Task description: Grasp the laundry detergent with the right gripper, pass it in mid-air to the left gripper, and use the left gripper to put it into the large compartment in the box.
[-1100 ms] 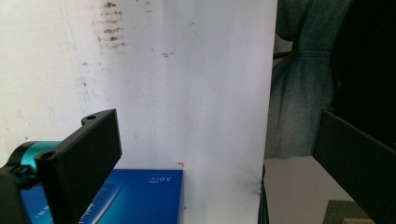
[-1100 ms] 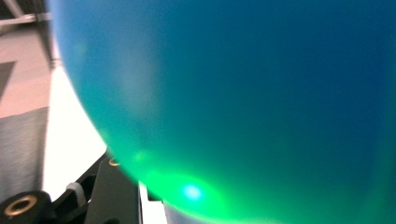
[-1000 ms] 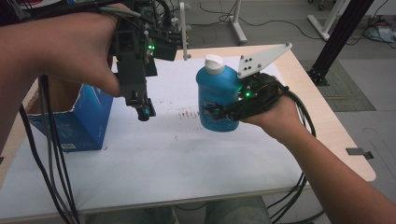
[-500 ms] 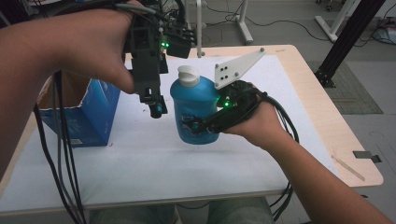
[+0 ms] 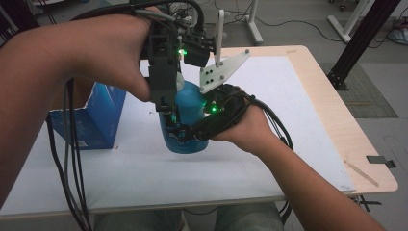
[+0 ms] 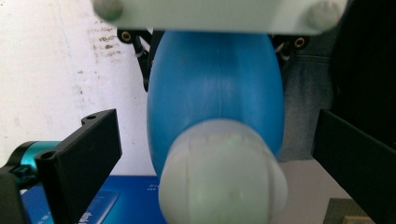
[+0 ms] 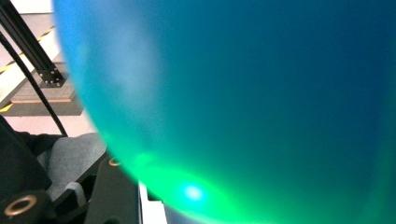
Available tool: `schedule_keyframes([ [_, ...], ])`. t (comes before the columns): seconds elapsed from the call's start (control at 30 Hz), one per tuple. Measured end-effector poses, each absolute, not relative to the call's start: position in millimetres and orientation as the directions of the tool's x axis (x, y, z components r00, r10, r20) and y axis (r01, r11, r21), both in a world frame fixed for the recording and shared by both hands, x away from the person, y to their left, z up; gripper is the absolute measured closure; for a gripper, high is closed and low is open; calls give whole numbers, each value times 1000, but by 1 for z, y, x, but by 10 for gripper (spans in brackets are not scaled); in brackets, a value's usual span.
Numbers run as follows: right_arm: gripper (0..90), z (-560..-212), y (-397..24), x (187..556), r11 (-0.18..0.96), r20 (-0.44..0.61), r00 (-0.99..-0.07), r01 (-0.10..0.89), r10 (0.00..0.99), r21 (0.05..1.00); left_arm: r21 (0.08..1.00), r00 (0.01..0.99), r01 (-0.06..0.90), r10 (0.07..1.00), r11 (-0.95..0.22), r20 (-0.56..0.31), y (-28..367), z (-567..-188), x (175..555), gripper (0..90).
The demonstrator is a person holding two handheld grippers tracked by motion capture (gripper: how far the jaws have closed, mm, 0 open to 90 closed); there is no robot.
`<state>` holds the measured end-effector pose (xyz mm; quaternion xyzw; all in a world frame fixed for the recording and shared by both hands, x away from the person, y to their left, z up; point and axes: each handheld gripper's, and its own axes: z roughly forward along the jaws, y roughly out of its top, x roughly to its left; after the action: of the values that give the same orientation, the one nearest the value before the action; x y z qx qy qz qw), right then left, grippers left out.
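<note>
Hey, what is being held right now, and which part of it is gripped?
The right claw grips the blue bottle around its lower body. The left claw's open jaws flank its white cap without touching.

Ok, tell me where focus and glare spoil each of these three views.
High view: dim but fairly sharp, a green light glaring on the right gripper. Left gripper view: the white cap looms close and soft, its open jaws flanking it. Right gripper view: the blue bottle is a featureless blur with a green glare spot.
</note>
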<state>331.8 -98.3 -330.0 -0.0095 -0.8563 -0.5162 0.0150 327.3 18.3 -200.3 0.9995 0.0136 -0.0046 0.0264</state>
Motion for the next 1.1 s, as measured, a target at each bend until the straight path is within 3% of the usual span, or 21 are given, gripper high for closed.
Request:
schedule_keyframes([
  [1.1, 458, -328, -95, 330, 446, 45, -999, 36, -8, 894, 12, 999, 33, 33, -999, 16, 13, -207, 324, 225],
])
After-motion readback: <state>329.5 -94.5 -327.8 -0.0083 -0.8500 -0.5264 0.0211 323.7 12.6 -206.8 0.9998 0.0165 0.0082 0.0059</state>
